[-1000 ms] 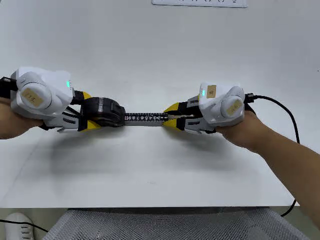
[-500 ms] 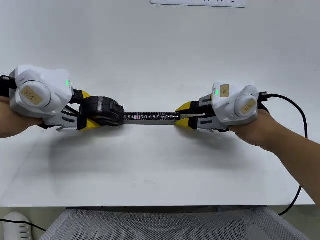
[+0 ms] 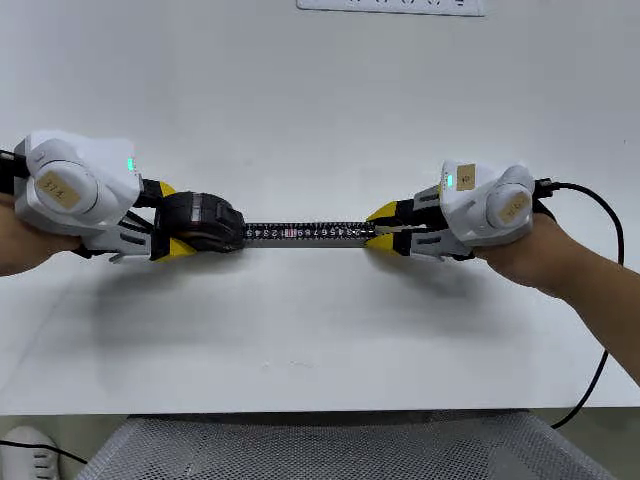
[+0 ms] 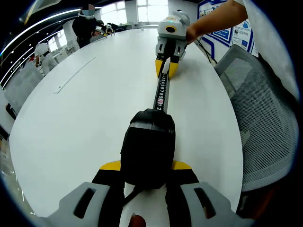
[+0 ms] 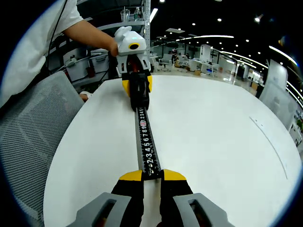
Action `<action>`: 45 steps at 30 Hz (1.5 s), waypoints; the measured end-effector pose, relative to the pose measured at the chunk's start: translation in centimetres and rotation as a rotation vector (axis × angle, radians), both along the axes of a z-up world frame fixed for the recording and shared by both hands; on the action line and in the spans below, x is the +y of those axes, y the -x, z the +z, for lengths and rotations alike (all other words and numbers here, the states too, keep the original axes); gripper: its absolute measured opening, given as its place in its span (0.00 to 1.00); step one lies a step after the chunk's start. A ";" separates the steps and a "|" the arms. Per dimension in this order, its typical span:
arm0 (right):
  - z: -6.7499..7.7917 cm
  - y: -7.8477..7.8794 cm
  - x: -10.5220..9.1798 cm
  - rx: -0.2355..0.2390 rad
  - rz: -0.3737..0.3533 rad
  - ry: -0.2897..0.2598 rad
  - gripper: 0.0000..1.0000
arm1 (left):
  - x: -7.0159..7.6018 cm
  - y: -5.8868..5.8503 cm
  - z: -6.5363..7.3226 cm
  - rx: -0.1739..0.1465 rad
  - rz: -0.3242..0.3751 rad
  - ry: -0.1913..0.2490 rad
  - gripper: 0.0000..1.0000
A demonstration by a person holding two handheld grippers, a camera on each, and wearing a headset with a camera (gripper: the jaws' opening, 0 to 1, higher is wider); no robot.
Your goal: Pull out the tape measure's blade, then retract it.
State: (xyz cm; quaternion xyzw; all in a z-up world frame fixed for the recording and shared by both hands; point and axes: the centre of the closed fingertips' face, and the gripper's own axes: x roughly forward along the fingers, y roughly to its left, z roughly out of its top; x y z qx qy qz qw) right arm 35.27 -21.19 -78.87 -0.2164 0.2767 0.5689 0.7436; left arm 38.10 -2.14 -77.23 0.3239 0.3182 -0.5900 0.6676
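The black tape measure case (image 3: 203,222) lies on the white table, held by my left gripper (image 3: 172,222), whose yellow-tipped fingers are shut on its sides. In the left gripper view the case (image 4: 147,146) sits between the jaws. Its dark numbered blade (image 3: 308,233) stretches rightward to my right gripper (image 3: 378,229), which is shut on the blade's end. In the right gripper view the blade (image 5: 145,144) runs from the jaws away to the case (image 5: 138,93). From the left gripper view the blade (image 4: 161,90) leads to the right gripper (image 4: 167,69).
The white table (image 3: 320,330) spreads wide around both grippers. A black cable (image 3: 605,290) trails from the right gripper off the table's right edge. A grey mesh chair (image 3: 330,448) sits below the near edge. A white strip (image 3: 390,5) lies at the far edge.
My right gripper has moved to the right with the blade's end, drawing more blade out of the case. The left gripper and case stay in place.
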 end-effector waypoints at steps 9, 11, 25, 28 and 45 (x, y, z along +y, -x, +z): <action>0.0 0.2 -1.6 -0.005 -0.003 0.019 0.08 | 0.0 0.0 0.0 0.002 0.002 0.000 0.28; 0.0 0.3 -2.0 -0.003 -0.007 0.021 0.08 | 0.0 0.0 -0.1 0.001 0.002 -0.001 0.28; 0.0 0.6 -4.1 -0.005 -0.016 0.059 0.08 | 0.1 0.0 -0.1 0.001 0.005 -0.001 0.28; 0.0 0.7 -4.5 -0.003 -0.016 0.066 0.08 | 0.1 0.0 -0.1 0.000 0.004 -0.002 0.28; 0.1 1.1 -7.8 -0.003 -0.034 0.110 0.08 | 0.0 0.0 -0.1 0.000 0.005 -0.001 0.28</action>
